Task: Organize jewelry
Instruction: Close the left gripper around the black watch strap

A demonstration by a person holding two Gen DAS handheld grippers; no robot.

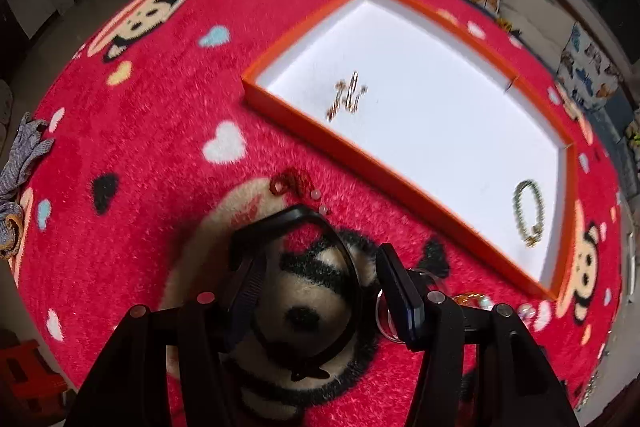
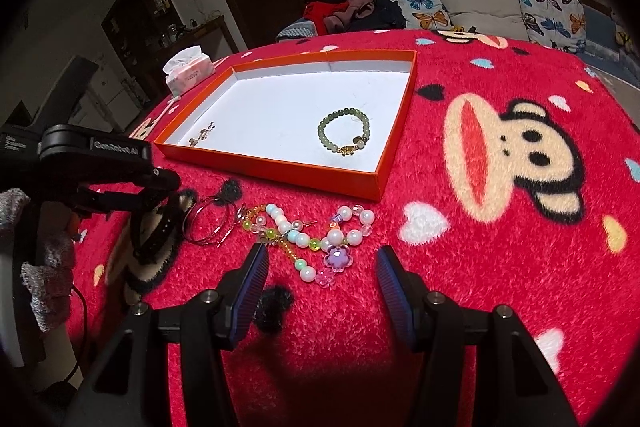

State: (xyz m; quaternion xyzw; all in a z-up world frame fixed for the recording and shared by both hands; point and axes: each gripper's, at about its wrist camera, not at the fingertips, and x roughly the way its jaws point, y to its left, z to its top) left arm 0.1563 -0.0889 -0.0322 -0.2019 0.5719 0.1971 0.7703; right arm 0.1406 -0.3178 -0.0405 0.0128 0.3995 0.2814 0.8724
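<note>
My left gripper (image 1: 320, 259) points steeply down at the red carpet, jaws apart around a black band bracelet (image 1: 348, 279). The left pad sits at the band's side; a small gap shows at the right pad. Silver hoops (image 1: 388, 311) lie just beside the right finger. In the right wrist view the left gripper (image 2: 120, 167) hangs over the same black band (image 2: 156, 227) and hoops (image 2: 208, 223). My right gripper (image 2: 322, 253) is open and holds nothing, just short of a pile of pearl and coloured beads (image 2: 320, 235). A green bead bracelet (image 2: 346, 131) and gold earrings (image 1: 346, 97) lie in the orange box (image 2: 272, 171).
A red cord piece (image 1: 288, 183) with pink beads lies ahead of the left gripper. A tissue pack (image 2: 188, 69) stands beyond the box. A grey knit glove (image 1: 24, 155) lies at the carpet's left edge. Cushions and clothes sit on a sofa (image 2: 480, 3) behind.
</note>
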